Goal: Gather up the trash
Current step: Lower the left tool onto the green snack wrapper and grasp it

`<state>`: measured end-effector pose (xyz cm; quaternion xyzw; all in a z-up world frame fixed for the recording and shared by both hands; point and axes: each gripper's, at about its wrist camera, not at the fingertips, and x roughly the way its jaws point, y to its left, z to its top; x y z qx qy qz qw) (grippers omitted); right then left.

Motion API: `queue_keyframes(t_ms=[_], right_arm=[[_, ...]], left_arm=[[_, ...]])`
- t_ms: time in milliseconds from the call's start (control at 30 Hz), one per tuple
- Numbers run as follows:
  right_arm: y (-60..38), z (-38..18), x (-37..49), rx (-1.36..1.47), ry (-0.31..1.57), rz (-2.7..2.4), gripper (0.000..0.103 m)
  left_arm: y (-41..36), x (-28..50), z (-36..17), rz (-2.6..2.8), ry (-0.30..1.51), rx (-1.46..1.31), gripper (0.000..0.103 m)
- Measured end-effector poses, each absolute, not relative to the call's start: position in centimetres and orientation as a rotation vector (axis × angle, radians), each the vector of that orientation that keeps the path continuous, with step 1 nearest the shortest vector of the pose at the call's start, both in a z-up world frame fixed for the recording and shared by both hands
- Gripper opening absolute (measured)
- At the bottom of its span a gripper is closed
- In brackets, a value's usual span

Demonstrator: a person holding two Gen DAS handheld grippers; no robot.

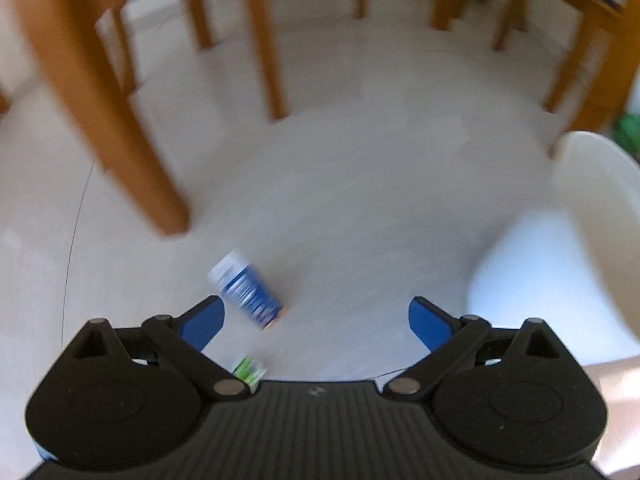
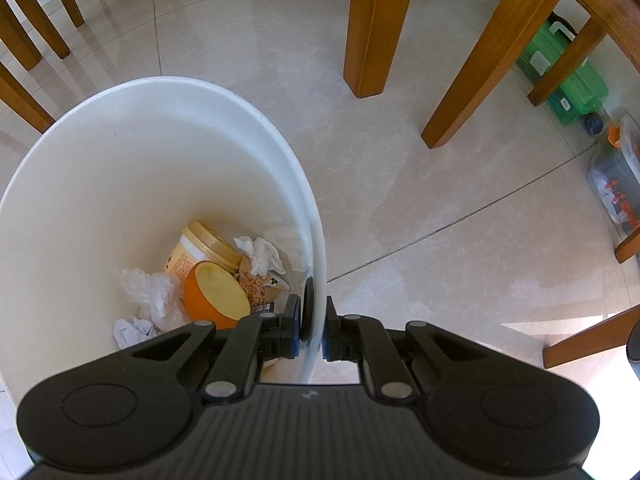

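Note:
In the blurred left wrist view a blue and white can (image 1: 249,290) lies on the pale floor just ahead of the left finger. My left gripper (image 1: 316,322) hangs above the floor, open and holding nothing. A small green and white scrap (image 1: 249,372) lies close under its body. The white bin (image 1: 600,216) shows at the right edge. In the right wrist view my right gripper (image 2: 313,330) is shut on the rim of that white bin (image 2: 224,98). Inside lie a yellow-lidded cup (image 2: 200,252), an orange cup (image 2: 216,294), crumpled tissue (image 2: 262,254) and clear plastic wrap (image 2: 148,288).
Wooden chair and table legs (image 1: 108,120) stand around on the tiled floor (image 2: 420,216), with another thick leg (image 2: 378,28) beyond the bin. A green box (image 2: 568,76) and a clear container (image 2: 618,176) sit at the far right under the furniture.

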<state>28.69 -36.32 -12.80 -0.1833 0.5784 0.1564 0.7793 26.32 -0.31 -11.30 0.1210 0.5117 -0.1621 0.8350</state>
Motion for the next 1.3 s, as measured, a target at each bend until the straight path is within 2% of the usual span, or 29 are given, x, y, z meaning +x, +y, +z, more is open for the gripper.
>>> queue_keyframes(t_ms=[300,367,600,700,767,933,1000,1033,1067,1300], right_arm=[[-36.0,-12.8,28.4,-0.416,1.243,0.34,0.012],[-35.9,-12.8,28.3,-0.422,1.24,0.339,0.012],[-35.8,-12.8,28.1,-0.444,1.231,0.338,0.013],[-35.8,-12.8,28.1,-0.451,1.228,0.341,0.013],[-35.8,-12.9,28.1,-0.455,1.226,0.342,0.013],[-35.7,-12.9,28.1,-0.466,1.221,0.346,0.013],[-35.6,-12.9,28.1,-0.466,1.221,0.344,0.013],[-35.6,-12.9,28.0,-0.468,1.22,0.342,0.013],[-35.5,-12.9,28.0,-0.47,1.219,0.342,0.014],[-35.5,-13.0,27.9,-0.472,1.219,0.339,0.014]], left_arm=[[6.6,27.1,-22.1,-0.218,1.14,0.213,0.097],[7.3,26.8,-24.4,-0.218,1.145,0.245,0.094],[8.3,25.8,-29.3,-0.22,1.149,0.239,0.089],[7.9,25.7,-30.6,-0.238,1.154,0.323,0.084],[7.8,25.8,-31.4,-0.232,1.16,0.362,0.075],[7.9,26.2,-32.7,-0.251,1.19,0.36,0.068],[7.8,26.1,-32.8,-0.267,1.192,0.364,0.06],[7.7,26.1,-32.8,-0.281,1.202,0.356,0.049],[7.7,26.1,-32.9,-0.287,1.209,0.35,0.047],[7.0,25.8,-31.8,-0.29,1.204,0.349,0.044]])
